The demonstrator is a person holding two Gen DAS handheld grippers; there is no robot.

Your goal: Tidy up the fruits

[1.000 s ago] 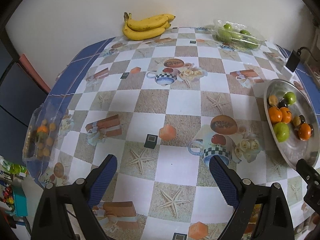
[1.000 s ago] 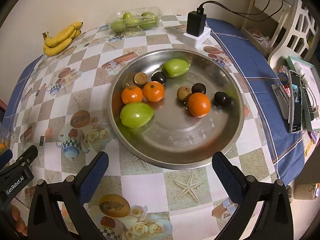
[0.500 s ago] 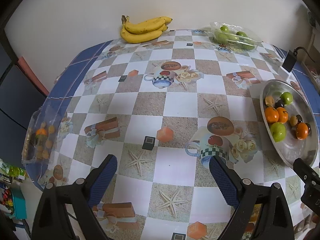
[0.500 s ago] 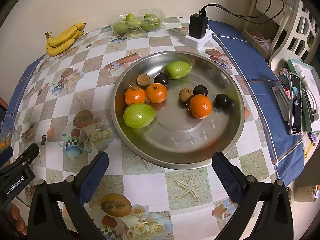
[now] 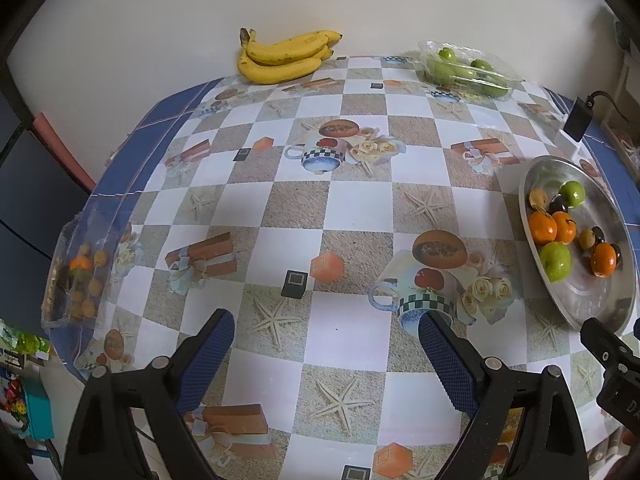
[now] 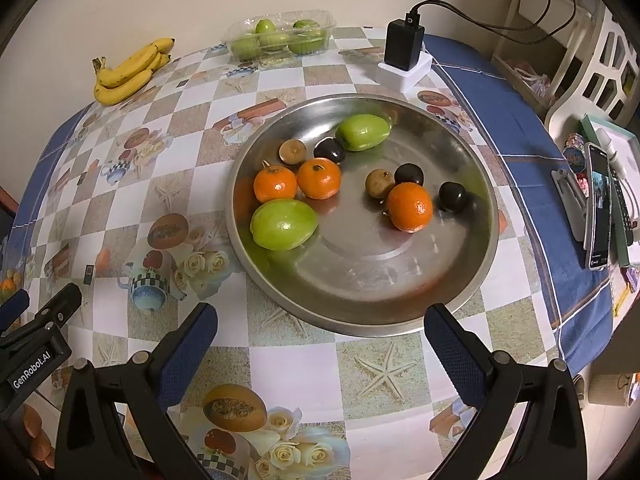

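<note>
"GenRobot.AI" read on the left tongs' (image 6: 36, 344) body, seen from the right wrist view. Left tongs (image 5: 326, 346) stood wide apart, empty, over the desk's (image 5: 352, 204) near edge. Right tongs (image 6: 320, 340) also wide apart, empty, just short of the tray's (image 6: 360, 312) near rim. Tray at the desk's right side held oranges (image 6: 410, 207), green fruits (image 6: 284, 224) and dark small fruits (image 6: 452, 196). Bananas (image 5: 286, 58) and a clear box (image 5: 466, 70) of green fruit lay at the far edge.
</note>
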